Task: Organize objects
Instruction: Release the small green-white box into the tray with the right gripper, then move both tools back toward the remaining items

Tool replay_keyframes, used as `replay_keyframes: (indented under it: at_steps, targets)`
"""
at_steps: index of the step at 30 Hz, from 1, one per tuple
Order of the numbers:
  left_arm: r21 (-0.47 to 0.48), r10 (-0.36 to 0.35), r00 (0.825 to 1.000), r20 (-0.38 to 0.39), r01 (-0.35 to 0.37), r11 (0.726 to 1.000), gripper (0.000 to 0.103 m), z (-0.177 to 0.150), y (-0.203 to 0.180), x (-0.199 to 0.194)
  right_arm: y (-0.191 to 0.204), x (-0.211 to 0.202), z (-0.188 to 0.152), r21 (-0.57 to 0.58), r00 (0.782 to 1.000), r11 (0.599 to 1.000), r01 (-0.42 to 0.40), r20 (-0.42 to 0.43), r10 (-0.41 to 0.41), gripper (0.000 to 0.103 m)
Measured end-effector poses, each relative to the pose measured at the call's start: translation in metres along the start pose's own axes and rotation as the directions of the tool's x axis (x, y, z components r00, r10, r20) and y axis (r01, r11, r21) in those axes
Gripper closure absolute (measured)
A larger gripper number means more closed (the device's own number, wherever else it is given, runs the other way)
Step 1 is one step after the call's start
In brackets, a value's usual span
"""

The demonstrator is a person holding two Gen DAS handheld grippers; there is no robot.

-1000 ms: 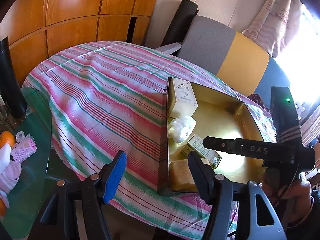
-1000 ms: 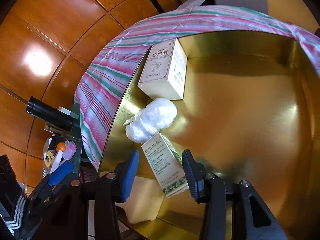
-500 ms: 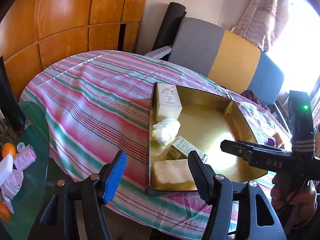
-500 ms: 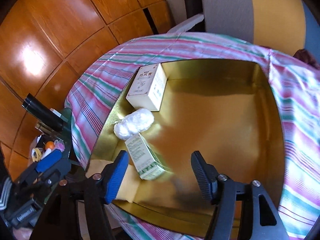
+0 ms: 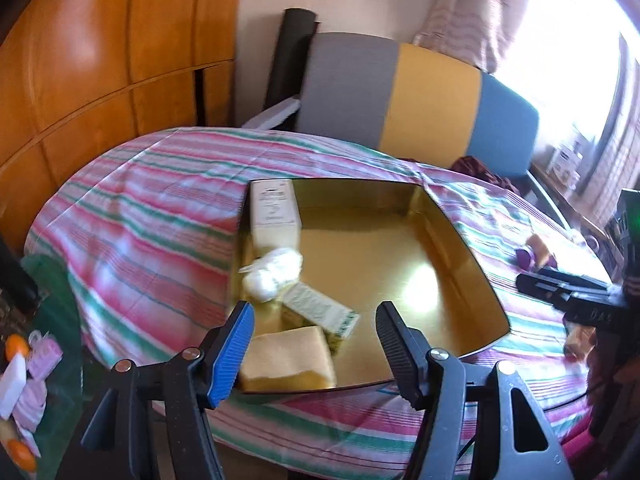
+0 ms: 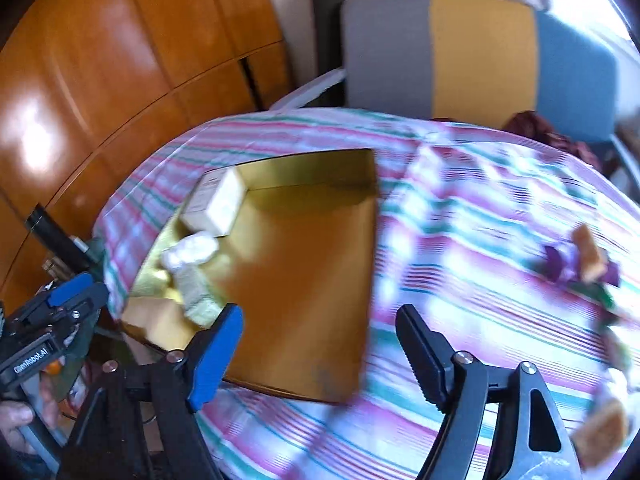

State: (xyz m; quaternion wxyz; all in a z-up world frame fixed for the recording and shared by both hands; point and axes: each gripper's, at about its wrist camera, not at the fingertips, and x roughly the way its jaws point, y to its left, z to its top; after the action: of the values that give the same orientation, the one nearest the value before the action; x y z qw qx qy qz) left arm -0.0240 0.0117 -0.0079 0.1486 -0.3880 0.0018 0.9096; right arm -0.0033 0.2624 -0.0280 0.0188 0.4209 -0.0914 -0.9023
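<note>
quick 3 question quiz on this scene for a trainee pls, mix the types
1. True or false: the gold tray holds four items.
2. What lies nearest the tray's near edge? A) sponge B) white bag C) cream box
3. Fill in: the right tongs are opening and hold ____.

Key: 1 true. 2 A. 3 nothing.

A striped tablecloth [image 5: 152, 216] covers the round table, a grey, yellow and blue chair [image 5: 416, 100] stands behind it (beside wooden wall panels [image 5: 100, 48]), near a curtain [image 5: 472, 8].
</note>
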Motion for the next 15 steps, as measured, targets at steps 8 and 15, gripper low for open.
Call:
replay_keyframes:
  at_steps: [8,15]
  targets:
    - [0.111,-0.111,0.993,-0.029,0.114,0.987,0.039,0.009,-0.051,0.012,-0.116,-0.063,-0.013,0.191,0.978,0.965,0.182,0.068,-0.198,0.011]
    - [0.215,-0.199,0.977,-0.081,0.212,0.953,0.040,0.013,-0.109,0.028,-0.223,-0.130,-0.053,0.480,0.924,0.831,0.281,0.098,-0.369,0.007]
